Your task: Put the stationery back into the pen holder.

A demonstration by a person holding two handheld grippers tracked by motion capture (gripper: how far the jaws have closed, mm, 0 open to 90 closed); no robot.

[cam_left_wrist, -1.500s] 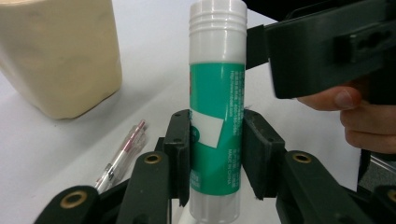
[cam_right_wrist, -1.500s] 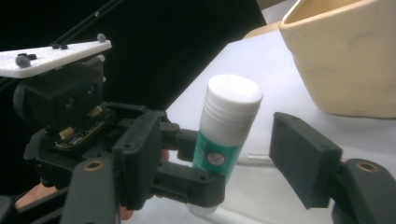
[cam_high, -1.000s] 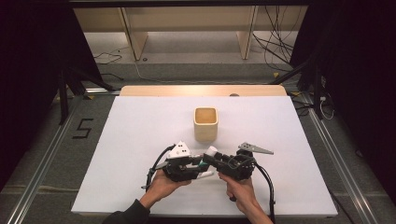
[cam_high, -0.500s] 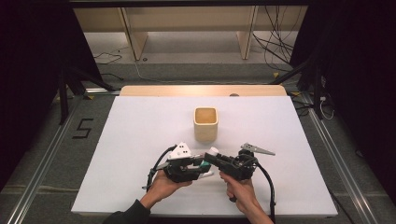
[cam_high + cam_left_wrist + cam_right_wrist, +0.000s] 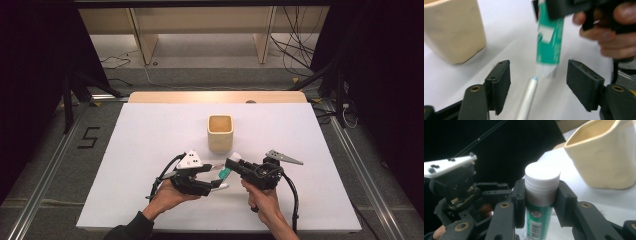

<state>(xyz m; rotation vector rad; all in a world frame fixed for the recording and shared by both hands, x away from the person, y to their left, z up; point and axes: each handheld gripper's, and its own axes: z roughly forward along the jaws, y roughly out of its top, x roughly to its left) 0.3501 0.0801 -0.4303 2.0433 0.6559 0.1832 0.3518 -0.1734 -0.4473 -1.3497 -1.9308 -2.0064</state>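
Right gripper view: cylindrical glue stick clamped

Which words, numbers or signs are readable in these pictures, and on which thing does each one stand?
"5": black mark on the grey floor left of the table.
Green glue stick: a round crossed-out sign and a barcode; its print is too small to read.
Same stick in the left gripper view: a white patch, too blurred to read.
Beige cup: no text.
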